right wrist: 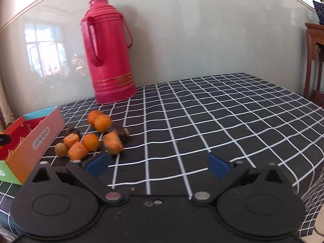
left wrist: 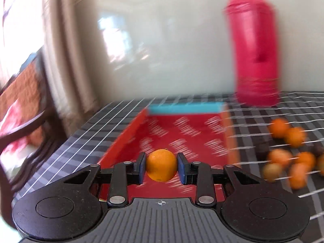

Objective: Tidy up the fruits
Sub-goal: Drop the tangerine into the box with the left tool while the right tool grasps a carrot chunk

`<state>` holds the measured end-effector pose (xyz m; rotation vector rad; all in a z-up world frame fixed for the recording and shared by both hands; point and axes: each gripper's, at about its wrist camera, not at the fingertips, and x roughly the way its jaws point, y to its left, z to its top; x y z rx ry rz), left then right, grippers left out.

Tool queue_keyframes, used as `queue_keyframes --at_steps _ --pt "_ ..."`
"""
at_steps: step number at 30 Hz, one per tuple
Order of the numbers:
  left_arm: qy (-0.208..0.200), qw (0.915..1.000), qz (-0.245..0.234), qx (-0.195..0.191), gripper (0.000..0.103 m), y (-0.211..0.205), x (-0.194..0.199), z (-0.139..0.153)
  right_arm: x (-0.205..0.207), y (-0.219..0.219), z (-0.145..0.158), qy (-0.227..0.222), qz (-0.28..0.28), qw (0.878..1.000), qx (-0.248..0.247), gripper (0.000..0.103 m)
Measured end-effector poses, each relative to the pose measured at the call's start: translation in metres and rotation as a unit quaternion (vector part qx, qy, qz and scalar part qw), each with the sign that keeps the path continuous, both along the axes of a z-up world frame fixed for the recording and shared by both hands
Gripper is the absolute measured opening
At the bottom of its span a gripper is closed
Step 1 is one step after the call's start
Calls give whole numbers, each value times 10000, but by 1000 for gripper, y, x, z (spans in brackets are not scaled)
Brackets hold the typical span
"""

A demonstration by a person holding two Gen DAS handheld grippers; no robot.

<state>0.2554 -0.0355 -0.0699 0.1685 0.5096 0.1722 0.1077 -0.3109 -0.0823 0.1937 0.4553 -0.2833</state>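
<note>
My left gripper (left wrist: 161,167) is shut on a small orange (left wrist: 161,165), its blue pads pressing both sides, above the near end of a shallow red box (left wrist: 188,129) with a blue far wall. A pile of fruit (left wrist: 289,160) lies on the cloth to the right of the box: several small oranges, orange chunks, a brownish kiwi-like fruit and dark pieces. In the right wrist view the same pile (right wrist: 93,137) lies beside the box (right wrist: 34,143), ahead and to the left of my right gripper (right wrist: 159,164), which stands open over bare cloth.
A tall pink thermos flask (right wrist: 110,52) stands at the back of the table against a glossy wall. The black cloth with a white grid (right wrist: 222,117) covers the table. A wooden stand (right wrist: 313,56) is at the far right, a chair (left wrist: 22,105) at the left.
</note>
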Motion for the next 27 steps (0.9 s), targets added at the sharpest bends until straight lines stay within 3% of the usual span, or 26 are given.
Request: queue_keyframes --at_steps 7,8,9,10,17,20,22,26,27 --pt "345 9981 500 92 33 26 8 -9 11 26 2 -32 335 9987 -378 97" --pt "373 9979 521 26 38 28 8 -8 14 29 2 -5 405 9984 -397 97" --pt "389 9979 520 -73 55 31 7 -8 17 31 3 33 484 9980 -400 97" --pt "370 9979 510 -168 62 33 6 -7 22 33 3 91 545 9976 -407 97" --pt "-195 9980 359 -490 89 44 -26 14 42 27 7 197 720 9971 -148 97" --pt "-491 9959 386 -655 91 60 -43 26 57 21 7 301 772 9965 -125 86" --pt "-620 9943 459 -741 94 71 -55 29 67 20 5 415 824 9956 -190 70" --pt "-745 9907 596 -974 97 90 -70 27 80 19 -2 568 843 9943 -316 66" --pt "-763 9904 615 -975 98 92 -72 26 82 19 -4 603 863 9940 -291 61"
